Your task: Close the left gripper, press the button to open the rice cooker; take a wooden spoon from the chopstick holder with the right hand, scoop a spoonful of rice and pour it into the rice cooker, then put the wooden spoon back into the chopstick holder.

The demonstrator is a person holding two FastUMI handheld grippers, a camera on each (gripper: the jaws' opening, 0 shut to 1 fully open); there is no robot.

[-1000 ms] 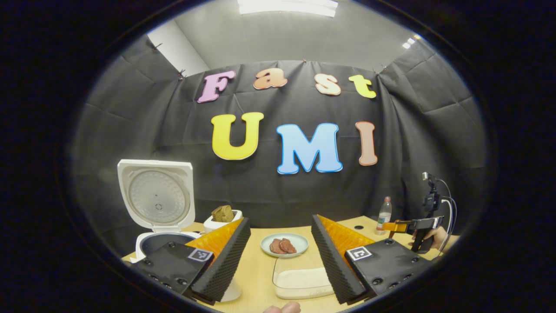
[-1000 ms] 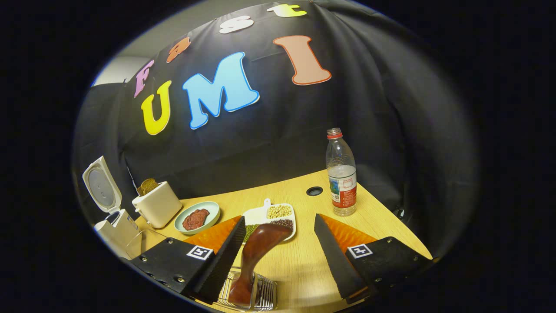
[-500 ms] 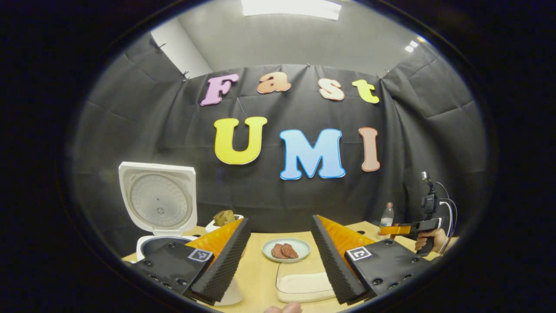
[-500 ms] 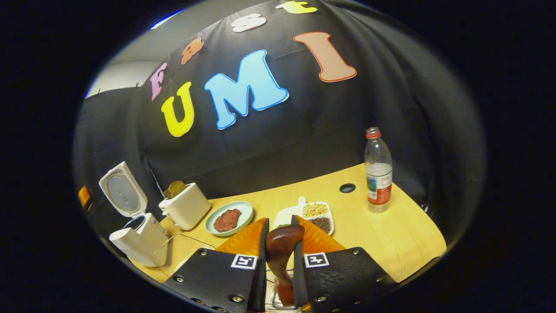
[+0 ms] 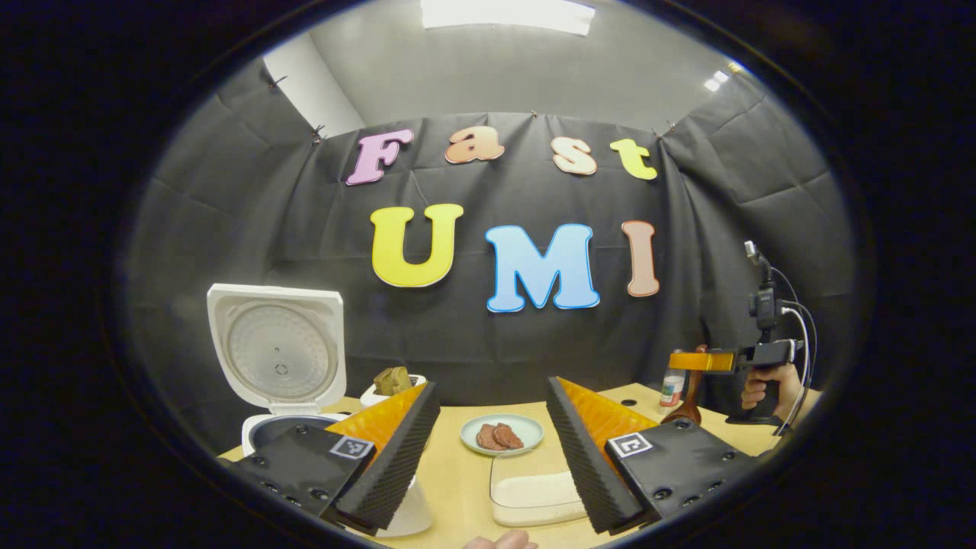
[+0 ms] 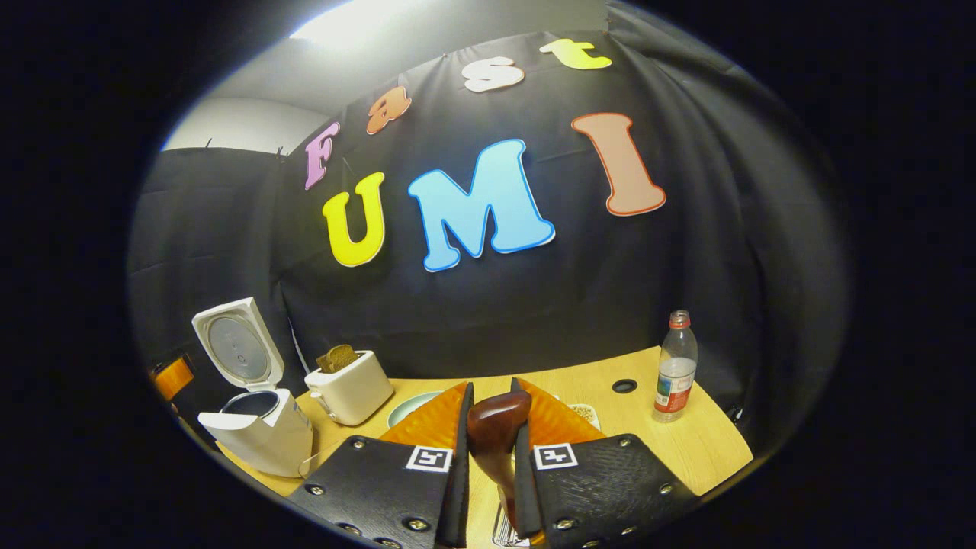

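On the wooden table [image 6: 686, 446], the rice cooker [image 5: 278, 358] stands at the far left with its lid swung up, the dark pot rim showing beneath. Beside it sits a toaster [image 6: 349, 393] with a brown slice poking out of the top. The right gripper [image 6: 492, 427] has its fingers clenched on the handle of the wooden spoon [image 6: 496, 435], one finger pressing each side. In the left gripper view that same gripper shows off to the right, held in a hand [image 5: 762, 389], with the spoon's bowl hanging below it just above the table. At the bottom of the right gripper view, wires of the chopstick holder [image 6: 503, 534] peek out under the spoon. The left gripper [image 5: 492, 431] hangs with its jaws spread wide, holding nothing; between them lie a plate [image 5: 502, 435] with reddish food and a clear container of rice [image 5: 534, 496]. A water bottle [image 6: 675, 366] stands near the table's far right edge.
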